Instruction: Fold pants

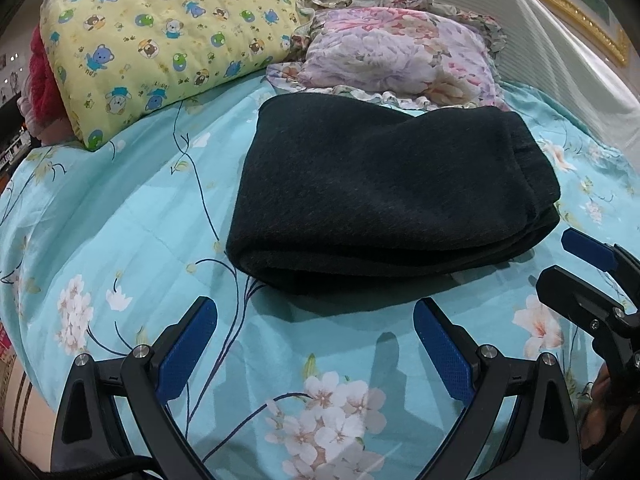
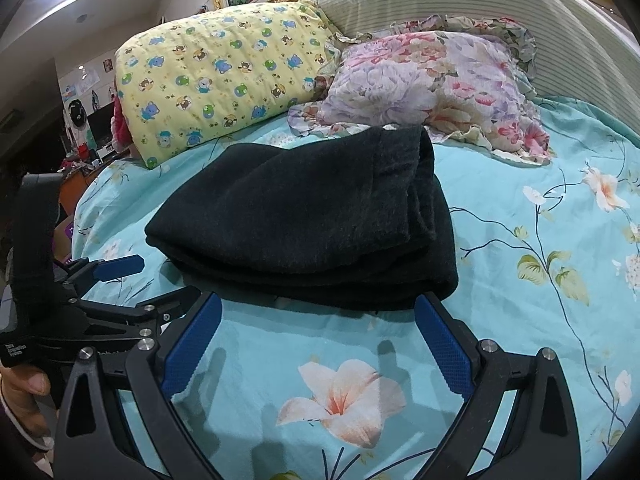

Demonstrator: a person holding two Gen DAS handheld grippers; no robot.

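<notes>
Both grippers hang empty over a bed, fingers spread wide apart with nothing between the blue pads. In the left wrist view the left gripper (image 1: pixel 316 344) fills the bottom of the frame, its fingers (image 1: pixel 188 350) clear of the cloth; the right gripper (image 1: pixel 576 272) juts in at the lower right edge, jaws likewise parted. In the right wrist view the right gripper (image 2: pixel 318 340) sits at the bottom centre, its right fingertip just at the near hem of the garment, touching or a hair short, which cannot be told, while the left gripper (image 2: pixel 132 280) enters from the left.

Just beyond the fingertips, in the middle of each frame, lie the black pants (image 1: pixel 384 196), already doubled into a thick, squarish bundle on the turquoise floral bedsheet (image 1: pixel 120 216). Stacked layers show along the right side, a rounded fold along the near edge.

The fabric looks like a soft, fuzzy knit: limp, light to moderate in weight, not slippery, unlikely to be harmed by a firm pinch. It would probably sag and slide open if lifted by one layer only, so the best hold seems to be the layered near corners, pinching all plies together.

Behind, in the upper frame, rest a yellow bear-print pillow (image 1: pixel 168 40) and a ruffled floral pillow (image 1: pixel 400 52).
</notes>
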